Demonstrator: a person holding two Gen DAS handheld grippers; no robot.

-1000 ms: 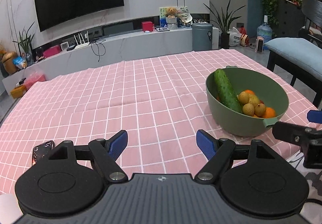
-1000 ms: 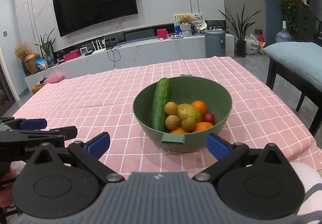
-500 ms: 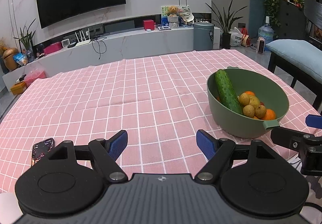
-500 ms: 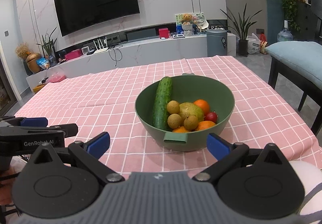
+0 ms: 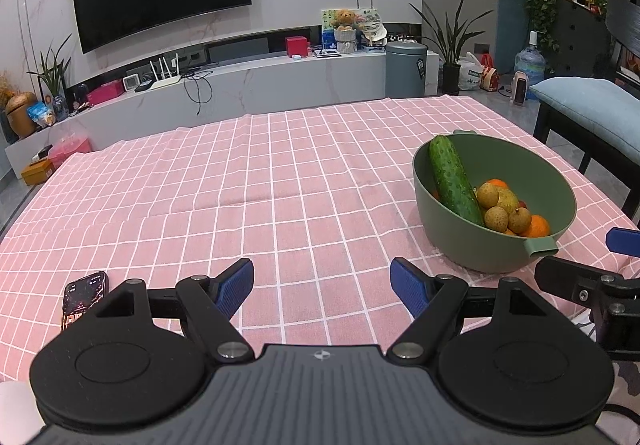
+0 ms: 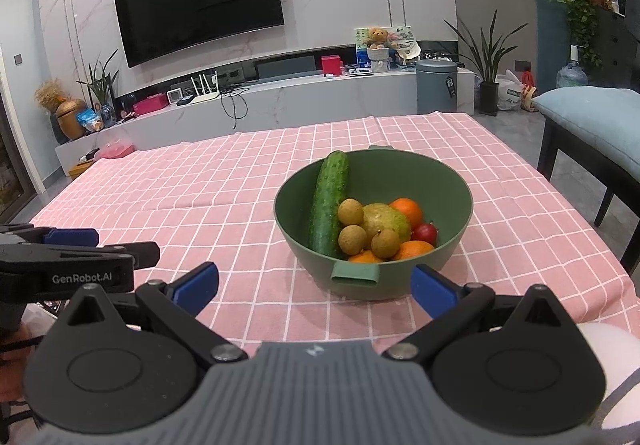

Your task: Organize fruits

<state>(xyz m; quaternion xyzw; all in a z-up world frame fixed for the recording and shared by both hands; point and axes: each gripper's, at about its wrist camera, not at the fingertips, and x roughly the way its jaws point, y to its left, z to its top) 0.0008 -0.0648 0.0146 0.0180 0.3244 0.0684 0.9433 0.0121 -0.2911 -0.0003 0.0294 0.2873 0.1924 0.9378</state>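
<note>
A green bowl (image 6: 448, 245) stands on the pink checked tablecloth (image 6: 224, 189). It holds a cucumber (image 6: 329, 201), three longans (image 6: 352, 239), a green mango (image 6: 386, 221), oranges (image 6: 407, 209) and a small red fruit (image 6: 425, 233). My right gripper (image 6: 314, 285) is open and empty, just before the bowl's near handle. My left gripper (image 5: 322, 287) is open and empty over bare cloth, left of the bowl (image 5: 460, 245), where the cucumber (image 5: 454, 179) leans on the rim.
A phone (image 5: 85, 299) lies on the cloth near the left gripper. A chair with a blue cushion (image 6: 592, 125) stands at the table's right side. A TV console (image 6: 280, 93) and a grey bin (image 6: 436, 87) stand beyond the far edge.
Both grippers have drawn back and risen slightly; the bowl sits a little farther off in both views. Both stay open and empty.
</note>
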